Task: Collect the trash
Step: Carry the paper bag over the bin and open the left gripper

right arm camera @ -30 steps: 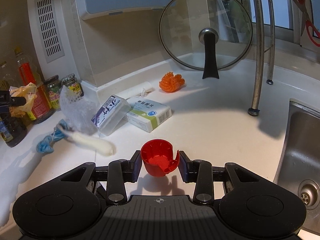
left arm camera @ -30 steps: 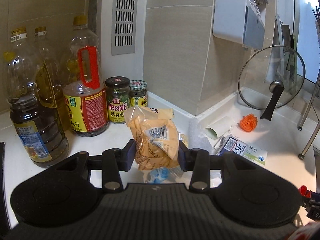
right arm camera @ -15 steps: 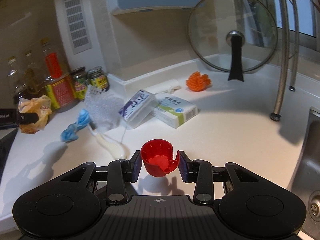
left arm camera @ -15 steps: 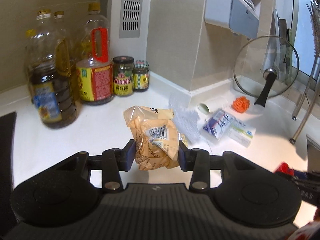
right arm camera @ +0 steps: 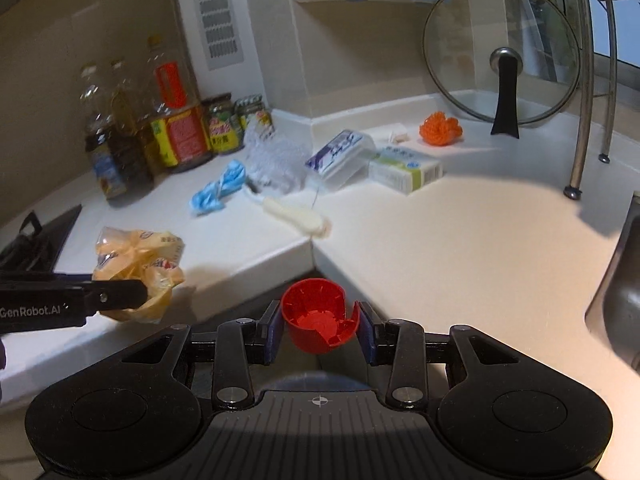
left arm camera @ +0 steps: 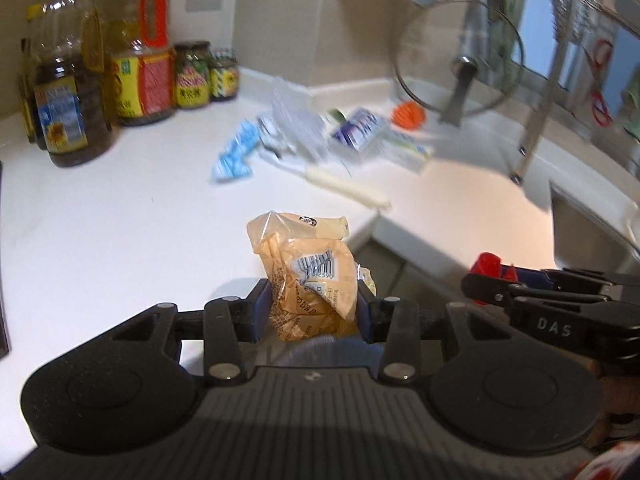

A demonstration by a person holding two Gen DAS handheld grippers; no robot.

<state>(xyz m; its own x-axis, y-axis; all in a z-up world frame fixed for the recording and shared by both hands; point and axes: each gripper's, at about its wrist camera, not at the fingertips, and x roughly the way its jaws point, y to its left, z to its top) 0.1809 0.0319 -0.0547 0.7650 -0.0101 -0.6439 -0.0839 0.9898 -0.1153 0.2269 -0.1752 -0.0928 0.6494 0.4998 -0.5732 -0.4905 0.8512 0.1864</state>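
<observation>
Holding wrapper [left arm camera: 312,280] and cap [right arm camera: 316,320], tools pulled back past counter edge [right arm camera: 256,256].

the left gripper [left arm camera: 314,312] is matt black plastic, its body ribbed, its pads blue, and it pinches a crinkled orange wrapper [left arm camera: 310,280] of thin glossy plastic film with a printed barcode; the right gripper [right arm camera: 320,328] is the same matt black plastic and clamps a red cap [right arm camera: 318,314] of hard, smooth plastic, ribbed inside and cracked at the rim; the countertop [right arm camera: 460,240] is smooth, white and faintly glossy; the oil bottles [left arm camera: 68,92] are clear plastic with paper-like labels; the pot lid [right arm camera: 502,68] is glass with a metal rim; the rack legs [right arm camera: 582,120] are polished metal
</observation>
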